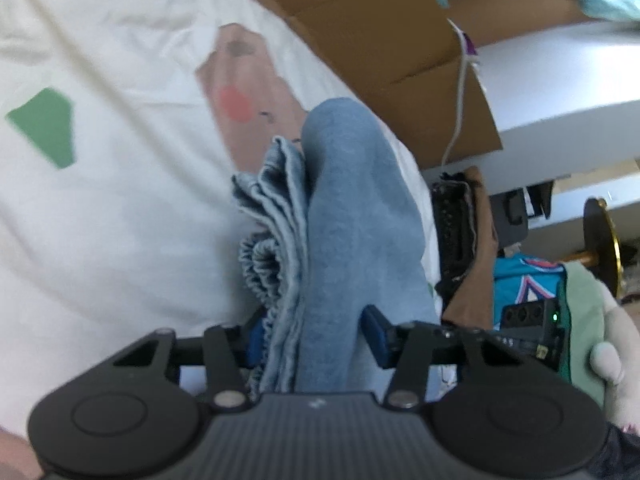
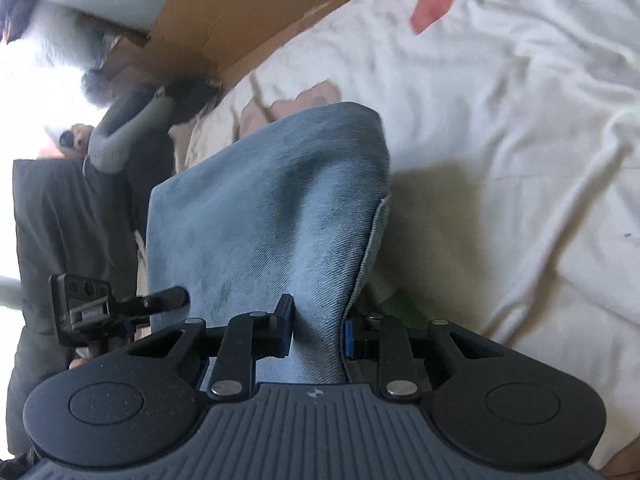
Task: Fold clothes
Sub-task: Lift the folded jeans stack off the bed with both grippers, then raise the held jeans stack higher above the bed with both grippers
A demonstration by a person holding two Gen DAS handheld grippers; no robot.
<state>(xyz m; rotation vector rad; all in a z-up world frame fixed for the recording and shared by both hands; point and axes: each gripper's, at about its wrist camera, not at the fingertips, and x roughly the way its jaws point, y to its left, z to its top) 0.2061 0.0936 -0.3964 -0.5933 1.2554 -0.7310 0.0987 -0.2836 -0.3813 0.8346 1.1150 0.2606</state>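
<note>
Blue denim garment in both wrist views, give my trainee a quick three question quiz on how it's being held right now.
1. True or false: both grippers are clamped on the blue denim garment.
2. Which gripper grips bunched, layered edges: A, the left gripper, or B, the right gripper?
3. Fill in: beneath the garment lies a cream ____ with coloured patches.

Key: 1 true; 2 A; 3 sheet.
</note>
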